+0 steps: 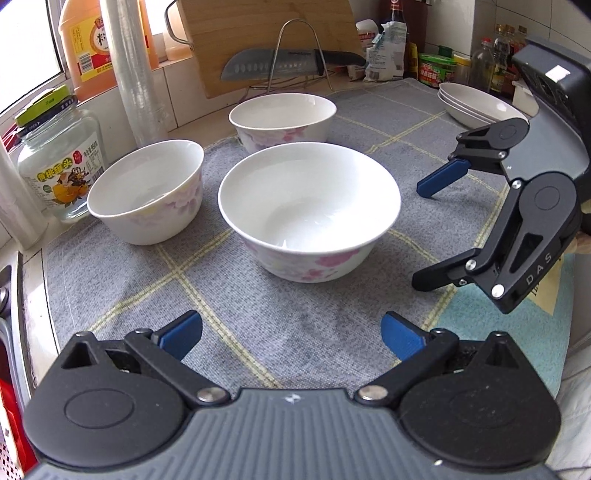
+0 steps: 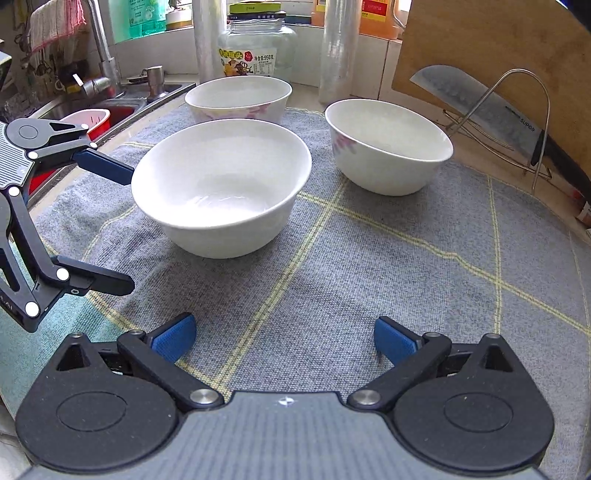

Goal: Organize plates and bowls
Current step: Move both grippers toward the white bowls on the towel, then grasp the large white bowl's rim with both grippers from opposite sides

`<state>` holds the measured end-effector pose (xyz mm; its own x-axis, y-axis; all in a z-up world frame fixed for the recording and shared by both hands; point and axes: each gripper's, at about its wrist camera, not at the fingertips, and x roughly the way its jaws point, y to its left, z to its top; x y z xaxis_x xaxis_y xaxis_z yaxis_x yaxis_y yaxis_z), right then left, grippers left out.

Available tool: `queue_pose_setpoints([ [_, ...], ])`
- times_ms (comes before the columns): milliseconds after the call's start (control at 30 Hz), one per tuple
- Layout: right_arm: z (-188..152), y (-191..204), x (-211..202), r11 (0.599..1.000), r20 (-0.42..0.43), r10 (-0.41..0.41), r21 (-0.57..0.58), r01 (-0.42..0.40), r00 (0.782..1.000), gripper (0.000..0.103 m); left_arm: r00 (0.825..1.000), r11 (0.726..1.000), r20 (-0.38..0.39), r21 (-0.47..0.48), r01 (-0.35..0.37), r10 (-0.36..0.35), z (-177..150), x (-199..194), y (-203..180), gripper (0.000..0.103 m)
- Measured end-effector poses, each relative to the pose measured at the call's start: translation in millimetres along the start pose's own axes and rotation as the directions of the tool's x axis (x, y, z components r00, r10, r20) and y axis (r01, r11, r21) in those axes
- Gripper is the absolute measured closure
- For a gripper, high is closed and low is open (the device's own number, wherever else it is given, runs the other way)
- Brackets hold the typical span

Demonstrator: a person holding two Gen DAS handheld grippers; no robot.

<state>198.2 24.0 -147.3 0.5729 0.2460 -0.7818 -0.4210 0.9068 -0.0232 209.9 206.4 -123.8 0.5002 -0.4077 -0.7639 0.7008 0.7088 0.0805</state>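
Three white bowls with pink flowers stand on a grey checked mat (image 1: 258,332). The nearest bowl (image 1: 309,206) (image 2: 221,184) sits between my two grippers. A second bowl (image 1: 146,192) (image 2: 238,98) stands by the glass jar, and a third bowl (image 1: 282,118) (image 2: 388,144) is near the knife rack. Stacked white plates (image 1: 476,103) rest at the mat's far right corner. My left gripper (image 1: 291,332) (image 2: 125,229) is open and empty, just short of the nearest bowl. My right gripper (image 2: 284,338) (image 1: 424,236) is open and empty, beside the same bowl.
A glass jar (image 1: 59,166) and a cling-film roll (image 1: 133,74) stand behind the bowls. A knife (image 1: 288,64) lies on a wire rack against a wooden cutting board (image 1: 266,33). Condiment bottles (image 1: 495,59) line the back right. A sink (image 2: 110,107) borders the mat.
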Motion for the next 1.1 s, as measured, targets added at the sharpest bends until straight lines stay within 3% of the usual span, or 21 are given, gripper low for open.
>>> queue_pose_setpoints([
  [167,0.4,-0.8,0.6,1.000,0.016,0.009,-0.014,-0.009,1.000,0.000,0.999,0.996,-0.015,0.082,0.033,-0.032,8.3,9.8,4.0,0.001],
  [467,20.9,-0.5,11.0,0.995,-0.037,0.052,-0.078,-0.055,0.998,0.000,0.997,0.971,-0.015,0.225,0.080,-0.079,19.6,12.8,12.3,0.001],
  [767,42.9,11.9,6.4,0.974,0.024,0.086,-0.212,-0.079,0.996,0.000,0.992,0.944,0.033,0.312,0.107,-0.124,30.8,7.9,20.2,0.003],
  [1100,55.6,19.8,7.7,0.924,-0.001,0.129,-0.362,-0.120,0.992,0.013,0.983,0.880,0.036,0.452,0.144,-0.180,34.7,10.7,21.2,0.006],
])
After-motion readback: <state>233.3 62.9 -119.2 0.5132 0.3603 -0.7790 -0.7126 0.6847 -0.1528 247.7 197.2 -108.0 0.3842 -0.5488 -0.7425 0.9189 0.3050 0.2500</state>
